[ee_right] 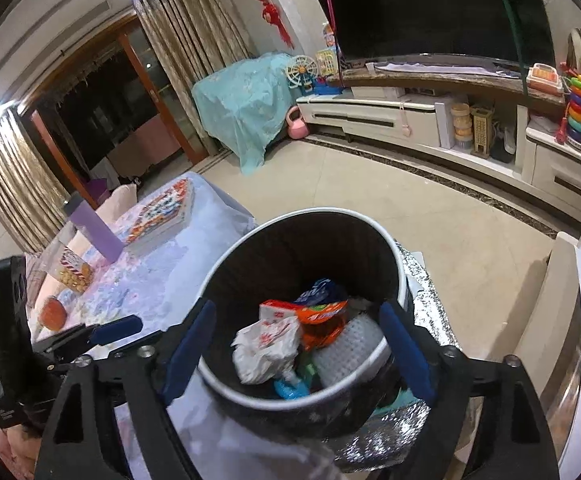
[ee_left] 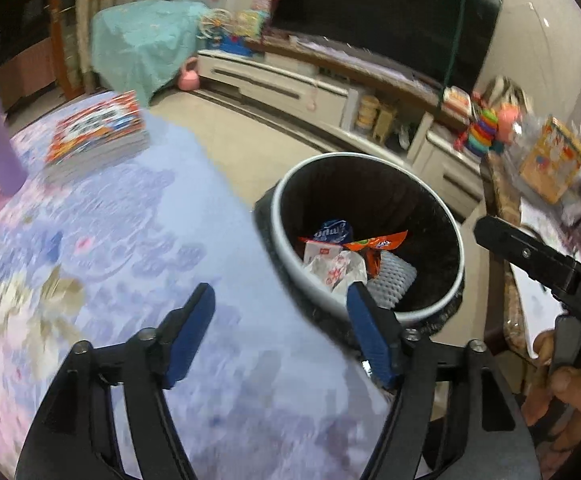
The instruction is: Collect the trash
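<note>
Black frames, ridged blue fingers [ee_left: 194,332].

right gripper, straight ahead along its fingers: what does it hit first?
Probably the crumpled white wrapper atop the rubbish in the trash bin. The right gripper is open and empty above the bin's mouth; depth is unclear.

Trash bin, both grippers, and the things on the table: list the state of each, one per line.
trash bin: upright, lined in black, partly filled with wrappers.
left gripper: open, empty, over the table edge.
right gripper: open, empty, above the bin.
purple bottle: upright, capped.
books: stacked flat.
orange fruit: whole, resting on the table.
snack bag: on the table; sealed or not, cannot tell.
</note>
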A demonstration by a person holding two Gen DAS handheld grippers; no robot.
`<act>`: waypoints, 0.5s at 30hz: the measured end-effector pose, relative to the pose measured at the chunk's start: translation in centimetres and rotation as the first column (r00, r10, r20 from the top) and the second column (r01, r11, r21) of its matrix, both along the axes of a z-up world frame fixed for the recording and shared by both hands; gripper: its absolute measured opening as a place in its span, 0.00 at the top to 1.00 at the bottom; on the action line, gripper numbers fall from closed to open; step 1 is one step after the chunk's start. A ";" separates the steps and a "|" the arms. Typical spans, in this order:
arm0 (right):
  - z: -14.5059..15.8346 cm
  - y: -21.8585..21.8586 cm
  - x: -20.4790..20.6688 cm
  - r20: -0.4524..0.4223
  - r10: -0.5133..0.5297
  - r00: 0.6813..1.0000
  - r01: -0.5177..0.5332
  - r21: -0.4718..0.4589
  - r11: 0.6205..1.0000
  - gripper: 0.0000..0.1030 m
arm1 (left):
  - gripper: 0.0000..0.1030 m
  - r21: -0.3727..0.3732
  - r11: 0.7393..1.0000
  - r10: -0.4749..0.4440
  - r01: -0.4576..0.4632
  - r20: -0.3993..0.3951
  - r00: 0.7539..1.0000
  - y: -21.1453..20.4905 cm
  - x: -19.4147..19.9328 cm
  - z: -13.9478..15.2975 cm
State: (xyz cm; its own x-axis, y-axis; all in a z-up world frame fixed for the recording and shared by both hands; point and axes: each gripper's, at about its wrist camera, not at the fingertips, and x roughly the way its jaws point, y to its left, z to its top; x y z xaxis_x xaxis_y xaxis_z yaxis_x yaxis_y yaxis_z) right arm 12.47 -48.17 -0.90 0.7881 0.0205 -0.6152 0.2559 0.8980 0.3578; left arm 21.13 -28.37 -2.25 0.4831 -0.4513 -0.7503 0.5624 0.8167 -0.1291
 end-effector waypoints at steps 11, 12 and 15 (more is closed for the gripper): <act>-0.7 5.5 -6.8 0.089 -0.041 0.995 0.039 0.018 0.999 0.14 | 0.22 -0.098 0.992 0.093 -0.082 0.119 0.989 8.7 -7.1 0.7; -0.7 6.2 -7.5 0.098 -0.043 0.994 0.043 0.006 0.999 0.13 | 0.22 -0.107 0.990 0.104 -0.089 0.143 0.984 9.4 -7.8 1.1; -0.1 7.6 -9.0 0.120 -0.063 0.991 0.068 -0.039 0.997 0.13 | 0.21 -0.158 0.982 0.133 -0.100 0.211 0.968 11.2 -9.7 2.6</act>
